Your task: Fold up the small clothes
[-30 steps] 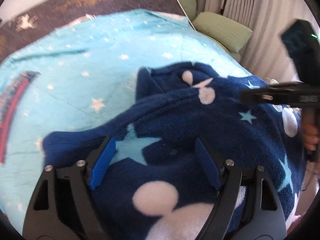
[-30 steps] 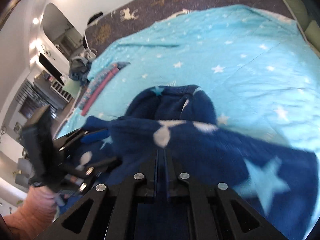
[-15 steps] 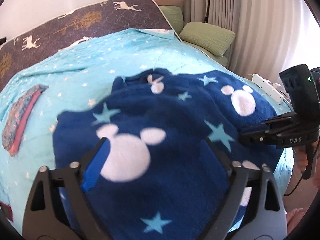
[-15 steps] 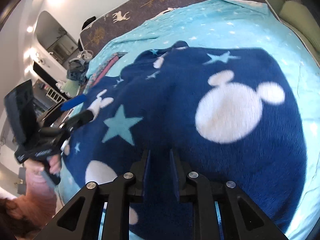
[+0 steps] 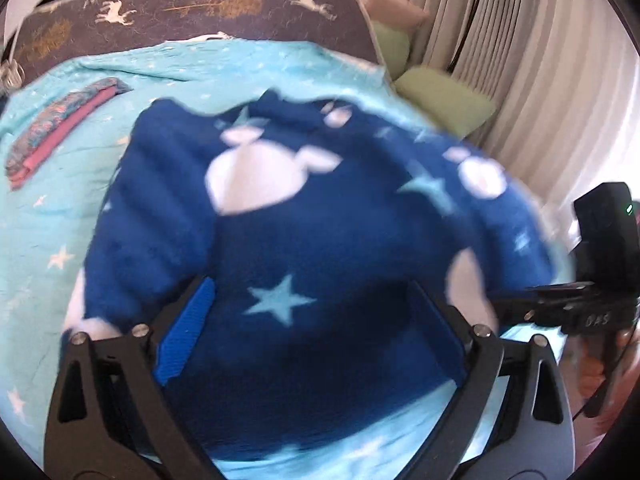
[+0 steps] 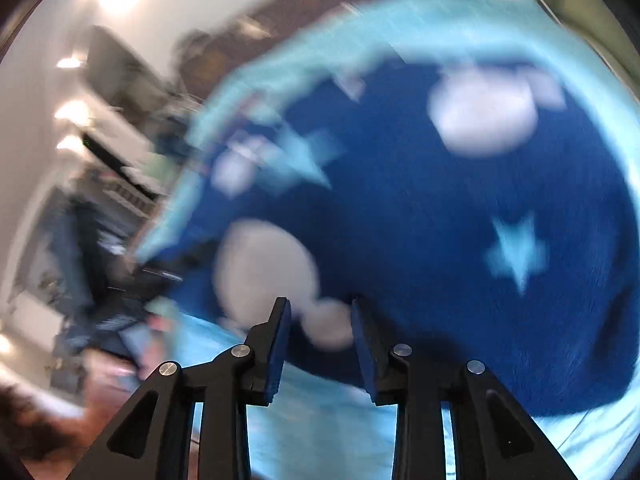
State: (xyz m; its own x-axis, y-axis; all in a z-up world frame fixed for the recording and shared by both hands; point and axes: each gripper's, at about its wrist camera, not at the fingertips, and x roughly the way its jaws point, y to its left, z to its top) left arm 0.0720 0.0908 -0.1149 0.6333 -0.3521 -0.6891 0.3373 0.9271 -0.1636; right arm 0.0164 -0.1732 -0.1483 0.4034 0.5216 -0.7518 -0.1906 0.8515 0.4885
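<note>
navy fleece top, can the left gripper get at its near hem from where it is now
Probably yes: the left gripper is open wide right over the navy fleece top, near hem between its fingers, nothing lying on it.

Only one text could be read. On the black body of the right gripper (image 5: 560, 308), seen at the right edge of the left wrist view, stood the pale letters "DAS", small and a little blurred. The right wrist view was too smeared by motion to read anything there.
</note>
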